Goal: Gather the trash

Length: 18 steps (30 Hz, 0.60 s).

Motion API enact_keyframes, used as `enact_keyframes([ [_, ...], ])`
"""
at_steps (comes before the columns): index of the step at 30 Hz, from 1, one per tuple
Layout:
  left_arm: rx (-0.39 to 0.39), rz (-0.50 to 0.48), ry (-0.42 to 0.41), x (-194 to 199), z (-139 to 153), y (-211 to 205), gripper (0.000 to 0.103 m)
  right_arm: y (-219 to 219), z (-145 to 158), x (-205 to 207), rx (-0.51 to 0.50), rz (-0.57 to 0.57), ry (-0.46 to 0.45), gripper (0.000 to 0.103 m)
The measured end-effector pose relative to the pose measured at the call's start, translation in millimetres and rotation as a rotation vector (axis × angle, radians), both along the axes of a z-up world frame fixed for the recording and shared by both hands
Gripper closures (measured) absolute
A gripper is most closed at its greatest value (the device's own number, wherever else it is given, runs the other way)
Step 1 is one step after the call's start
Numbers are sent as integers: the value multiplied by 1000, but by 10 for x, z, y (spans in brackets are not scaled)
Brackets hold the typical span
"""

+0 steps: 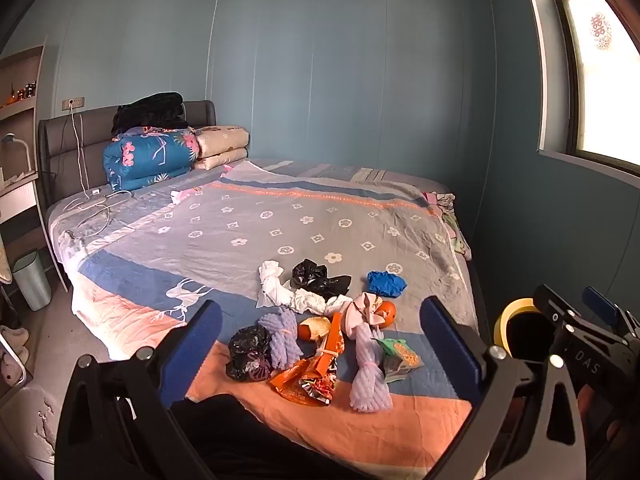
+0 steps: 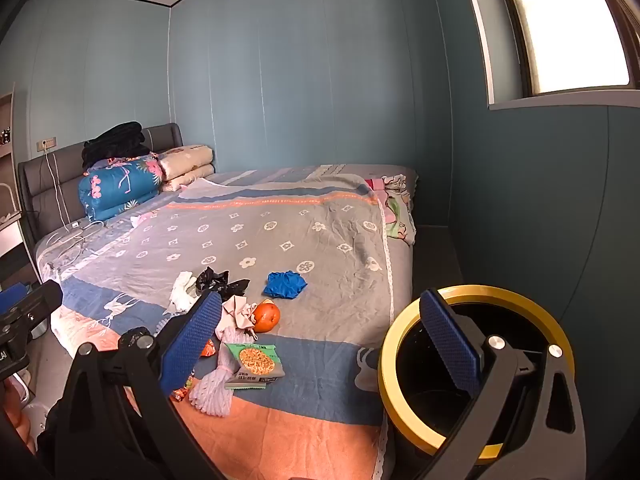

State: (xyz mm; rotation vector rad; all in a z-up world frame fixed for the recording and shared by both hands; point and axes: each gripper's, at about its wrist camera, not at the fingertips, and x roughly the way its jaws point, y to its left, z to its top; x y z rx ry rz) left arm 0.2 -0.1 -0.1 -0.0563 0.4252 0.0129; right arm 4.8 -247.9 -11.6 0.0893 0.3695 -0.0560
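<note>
Blue-walled bedroom, and a wide bed (image 1: 240, 216) under a grey, blue and salmon patterned bedspread carries the whole mess. Trash sits heaped near the foot edge: a crumpled black plastic bag (image 1: 248, 354), two lilac foam fruit nets (image 1: 370, 372), a torn orange foil snack wrapper (image 1: 310, 380), a green noodle-snack packet (image 2: 256, 362), twisted white tissue (image 1: 280, 288), a second black bag (image 1: 316, 278) and a scrunched blue glove (image 1: 386, 283) a little further in. An orange mandarin (image 2: 267, 317) rests touching a pale pink rag (image 2: 236, 312).

Left gripper (image 1: 320, 340) hovers over the pile, jaws spread wide, holding nothing. Right gripper (image 2: 320, 340) is released too, jaws apart, one finger in front of the black bin with the yellow rim (image 2: 476, 368) standing just off the foot corner of the bed.

Now the dangers. Everything is tangled: close on a foam net and I judge the wrapper or packet may drag along, then drop short of the bin. Foil is slippery and flat, so the jaws could pinch bedspread instead. Nudge the mandarin and it likely rolls toward the bed edge and off. Those limp bags could slip free mid-carry. And that right gripper sits close to the rim; a careless swing might knock the bin over.
</note>
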Motion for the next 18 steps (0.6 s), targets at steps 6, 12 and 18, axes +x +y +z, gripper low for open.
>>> enact_keyframes([
  [6,-2,0,-2,-1,1,1,7,0,-11,4,4,1,6,8],
  [12,-4,0,-2,-1,1,2,7,0,-7,-2,6,0,10,8],
  [18,-4,0,-2,-2,2,4,7,6,6,-12,5,-2,11,8],
])
